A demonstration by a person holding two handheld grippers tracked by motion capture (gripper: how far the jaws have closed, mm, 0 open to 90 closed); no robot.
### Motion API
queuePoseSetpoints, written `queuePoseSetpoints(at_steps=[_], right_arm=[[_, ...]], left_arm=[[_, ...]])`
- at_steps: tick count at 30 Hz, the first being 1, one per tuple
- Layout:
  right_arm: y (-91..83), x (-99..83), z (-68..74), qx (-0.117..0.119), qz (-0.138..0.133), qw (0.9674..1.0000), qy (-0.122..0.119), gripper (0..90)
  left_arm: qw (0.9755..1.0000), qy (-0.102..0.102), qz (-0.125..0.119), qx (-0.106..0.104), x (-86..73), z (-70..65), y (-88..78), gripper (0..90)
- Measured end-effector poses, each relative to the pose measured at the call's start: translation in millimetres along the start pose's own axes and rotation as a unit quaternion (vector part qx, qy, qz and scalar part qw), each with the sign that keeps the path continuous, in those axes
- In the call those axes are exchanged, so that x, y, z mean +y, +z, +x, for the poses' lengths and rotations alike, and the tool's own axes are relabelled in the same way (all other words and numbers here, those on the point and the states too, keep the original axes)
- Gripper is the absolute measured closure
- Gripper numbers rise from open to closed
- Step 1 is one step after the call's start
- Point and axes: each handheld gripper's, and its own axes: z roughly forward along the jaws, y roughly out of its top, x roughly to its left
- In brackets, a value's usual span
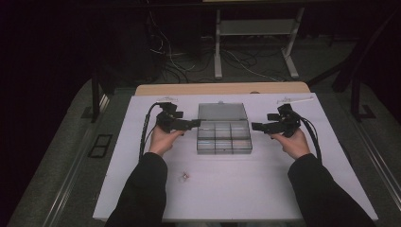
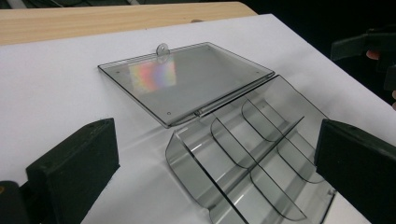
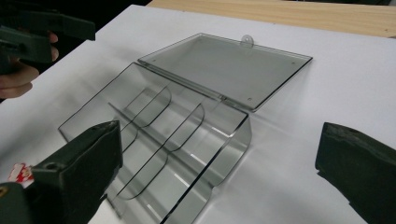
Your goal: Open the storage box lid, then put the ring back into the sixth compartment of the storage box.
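Clear grey plastic organiser box [image 1: 223, 137], six compartments in two rows of three, is lying open near the middle of a white table surface [image 1: 246, 184]; its flat lid [image 1: 222, 111] is resting folded back on the far side, hinged along the tray's far edge, with a small hanging tab [image 2: 162, 48] at its outer rim. All compartments are showing empty in both gripper views. Left gripper [image 1: 193, 124], black, is being held in the person's left hand [image 1: 163, 139] just beside the tray's left end, tips pointing toward the box's far-left corner; whether they are touching the wall cannot be told from the high view. In the left gripper view its jaws are standing wide apart, holding nothing, with the tray's near corner lying between and beyond them. Right gripper [image 1: 257, 126], black, is being held in the right hand [image 1: 294, 142] just off the tray's right end, clearly apart from it; in the right gripper view its jaws are likewise spread wide and gripping nothing, the tray sitting ahead toward the left jaw. Small red-and-white scrap [image 1: 184, 177] is lying on the white surface nearer the person, well apart from the box. Light wooden tabletop edge [image 1: 222, 88] is showing beyond the white surface.
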Motion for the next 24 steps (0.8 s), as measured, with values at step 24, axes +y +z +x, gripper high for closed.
queuePoseSetpoints(at_steps=[24], right_arm=[[-47.3, -48.3, 28.7, 0.017, -0.013, 0.9994, -0.029, 0.6]], left_arm=[[0.9990, 0.035, -0.010, -0.026, -25.8, -31.3, -41.0, 0.0]])
